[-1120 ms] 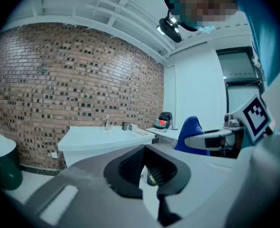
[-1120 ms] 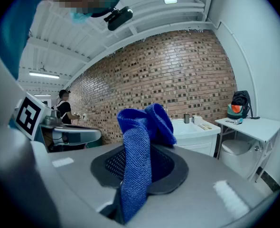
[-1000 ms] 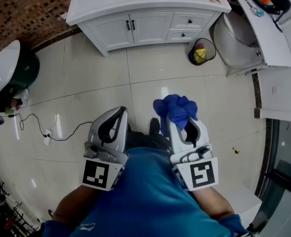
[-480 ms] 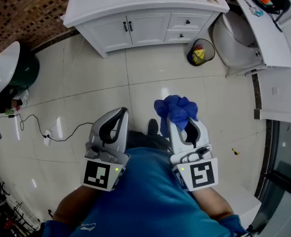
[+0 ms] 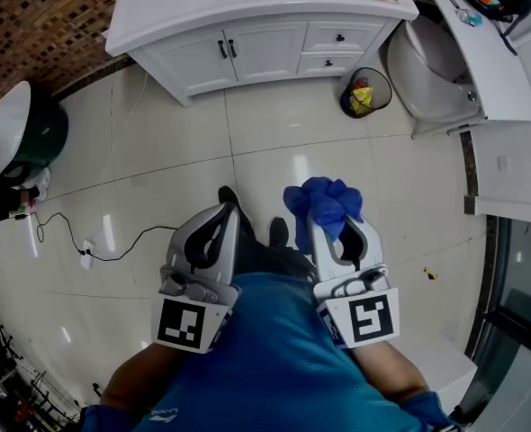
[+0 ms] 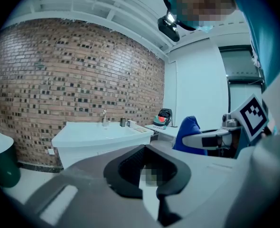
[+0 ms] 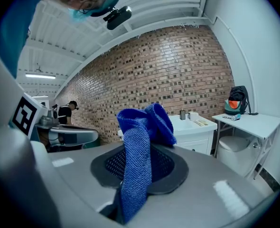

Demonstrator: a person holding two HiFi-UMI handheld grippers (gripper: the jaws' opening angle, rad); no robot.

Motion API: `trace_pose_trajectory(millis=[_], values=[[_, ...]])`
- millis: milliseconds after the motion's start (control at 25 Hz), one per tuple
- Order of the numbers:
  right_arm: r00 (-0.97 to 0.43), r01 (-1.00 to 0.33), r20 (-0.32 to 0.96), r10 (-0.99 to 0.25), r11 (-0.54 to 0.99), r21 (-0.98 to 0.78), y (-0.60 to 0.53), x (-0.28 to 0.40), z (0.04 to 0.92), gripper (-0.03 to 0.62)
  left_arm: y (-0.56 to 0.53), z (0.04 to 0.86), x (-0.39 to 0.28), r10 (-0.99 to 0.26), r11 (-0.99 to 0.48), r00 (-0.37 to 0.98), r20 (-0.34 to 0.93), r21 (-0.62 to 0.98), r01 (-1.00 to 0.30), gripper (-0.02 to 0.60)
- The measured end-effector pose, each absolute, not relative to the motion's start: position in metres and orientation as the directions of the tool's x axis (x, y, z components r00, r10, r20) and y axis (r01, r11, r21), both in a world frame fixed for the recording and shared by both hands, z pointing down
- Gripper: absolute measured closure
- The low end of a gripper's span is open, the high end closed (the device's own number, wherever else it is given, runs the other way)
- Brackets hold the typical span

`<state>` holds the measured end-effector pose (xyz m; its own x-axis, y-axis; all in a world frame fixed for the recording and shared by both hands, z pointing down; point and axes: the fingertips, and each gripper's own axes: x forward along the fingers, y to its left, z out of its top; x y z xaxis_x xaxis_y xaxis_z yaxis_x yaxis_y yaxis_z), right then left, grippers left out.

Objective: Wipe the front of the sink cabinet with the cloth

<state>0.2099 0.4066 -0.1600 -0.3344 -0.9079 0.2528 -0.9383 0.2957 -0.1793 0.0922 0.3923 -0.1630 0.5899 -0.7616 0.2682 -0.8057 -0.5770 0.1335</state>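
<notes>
Right gripper view: blue, knitted cloth point(image 7: 137, 160) stands bunched.

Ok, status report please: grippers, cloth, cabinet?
Right gripper shut on blue cloth. Left gripper shut, empty. Cabinet front not yet reached, across the floor. Bin beside it, not in the way.

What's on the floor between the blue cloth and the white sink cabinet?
Nothing: in the head view, only bare floor tiles lie between the blue cloth and the sink cabinet.
</notes>
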Motion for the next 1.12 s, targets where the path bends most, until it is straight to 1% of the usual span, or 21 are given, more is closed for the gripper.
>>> trace_pose_trajectory(millis=[240, 400, 800, 920, 1120], values=[[-0.288, -0.954, 0.269, -0.919, 0.252, -0.163, 0.362, 0.201, -0.159, 0.510, 0.346, -0.156, 0.079, -0.742, -0.591, 0.616, 0.265, 0.177, -0.787, 0.575], [-0.257, -0.965, 0.321, -0.911, 0.224, -0.137, 0.327, 0.190, -0.153, 0.510, 0.310, -0.151, 0.057, -0.737, -0.587, 0.622, 0.265, 0.206, -0.783, 0.575], [-0.264, -0.964, 0.312, -0.913, 0.244, -0.104, 0.234, 0.133, -0.164, 0.508, 0.233, -0.148, -0.003, -0.743, -0.572, 0.618, 0.257, 0.235, -0.786, 0.575], [-0.263, -0.964, 0.320, -0.910, 0.241, -0.109, 0.217, 0.128, -0.160, 0.508, 0.217, -0.144, -0.009, -0.740, -0.575, 0.617, 0.266, 0.227, -0.786, 0.575], [-0.309, -0.951, 0.337, -0.890, 0.284, -0.122, 0.183, 0.132, -0.147, 0.508, 0.193, -0.136, -0.007, -0.759, -0.533, 0.579, 0.297, 0.227, -0.815, 0.575]])
